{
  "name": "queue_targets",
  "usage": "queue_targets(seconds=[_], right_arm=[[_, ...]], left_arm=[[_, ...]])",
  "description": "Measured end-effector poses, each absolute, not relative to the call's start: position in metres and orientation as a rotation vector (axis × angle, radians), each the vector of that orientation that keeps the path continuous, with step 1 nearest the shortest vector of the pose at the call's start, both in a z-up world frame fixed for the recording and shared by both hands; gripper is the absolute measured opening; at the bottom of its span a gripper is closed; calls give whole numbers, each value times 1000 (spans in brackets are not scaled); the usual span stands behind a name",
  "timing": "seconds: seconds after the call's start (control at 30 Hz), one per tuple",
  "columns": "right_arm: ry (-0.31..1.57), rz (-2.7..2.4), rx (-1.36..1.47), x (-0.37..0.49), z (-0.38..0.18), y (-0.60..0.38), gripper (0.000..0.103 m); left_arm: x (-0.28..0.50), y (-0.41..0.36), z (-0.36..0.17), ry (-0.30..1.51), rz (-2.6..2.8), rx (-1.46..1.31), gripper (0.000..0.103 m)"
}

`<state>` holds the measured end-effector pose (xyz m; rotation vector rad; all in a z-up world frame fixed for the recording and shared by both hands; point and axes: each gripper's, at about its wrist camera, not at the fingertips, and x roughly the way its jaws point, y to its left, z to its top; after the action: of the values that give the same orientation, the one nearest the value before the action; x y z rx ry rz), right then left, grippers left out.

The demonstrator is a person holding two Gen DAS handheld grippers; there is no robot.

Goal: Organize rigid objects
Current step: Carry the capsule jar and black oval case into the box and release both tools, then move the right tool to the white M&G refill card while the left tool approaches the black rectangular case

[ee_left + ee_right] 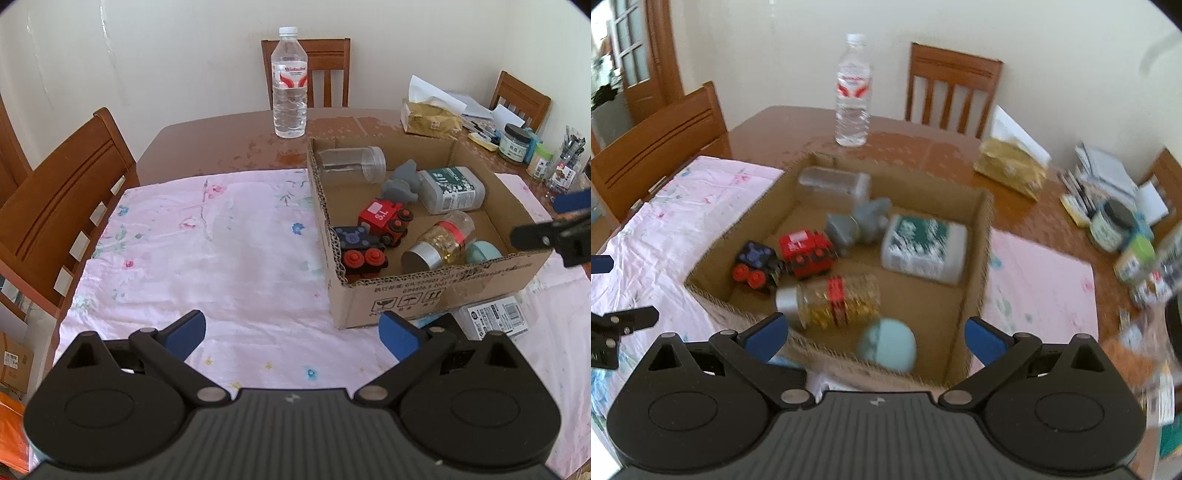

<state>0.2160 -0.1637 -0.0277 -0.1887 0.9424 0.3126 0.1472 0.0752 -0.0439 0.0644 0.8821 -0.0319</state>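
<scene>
Your left gripper (293, 334) hangs above the pink floral cloth (207, 254) with its blue-padded jaws spread wide and nothing between them. Your right gripper (873, 338) is likewise spread wide and empty, poised over the near wall of the open brown cardboard box (975, 266); the right wrist view is motion-blurred, so fine detail there is unreliable.

The box sits on the cloth, toward the right side of the brown wooden table (229, 144). Contents, as seen from the left wrist view:
- a clear plastic jar (351, 164) lying on its side in the far left corner;
- a grey moulded toy figure (400, 184) just beside a white rectangular bottle with a green label (452, 190), also lying down;
- a red toy train engine with black wheels (386, 221), touching a dark blue toy wagon with red wheels (360, 251) against the left wall;
- a glass jar of gold contents with a silver lid and red band (439, 243), on its side near the front wall;
- a pale teal round object (484, 251) in the near right corner, partly hidden by the wall.

Outside the box, a clear plastic water bottle with a white cap (289, 85) stands upright on the bare table beyond the far left corner. A white labelled packet (495, 317) lies on the cloth against the box's front right corner. A gold tissue pack (430, 118) sits beyond the box.
</scene>
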Motion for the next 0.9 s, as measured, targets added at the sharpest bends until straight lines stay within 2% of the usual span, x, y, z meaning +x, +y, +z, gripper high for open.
queue_targets(seconds=[0.5,0.9], right_arm=[[1142,261,-131,206,-103,-161,103],[1157,157,-82,213,-130,-153,103]], left_arm=[[144,70,-51,904,-58,76,100],[146,82,-55,918,-56,79,100]])
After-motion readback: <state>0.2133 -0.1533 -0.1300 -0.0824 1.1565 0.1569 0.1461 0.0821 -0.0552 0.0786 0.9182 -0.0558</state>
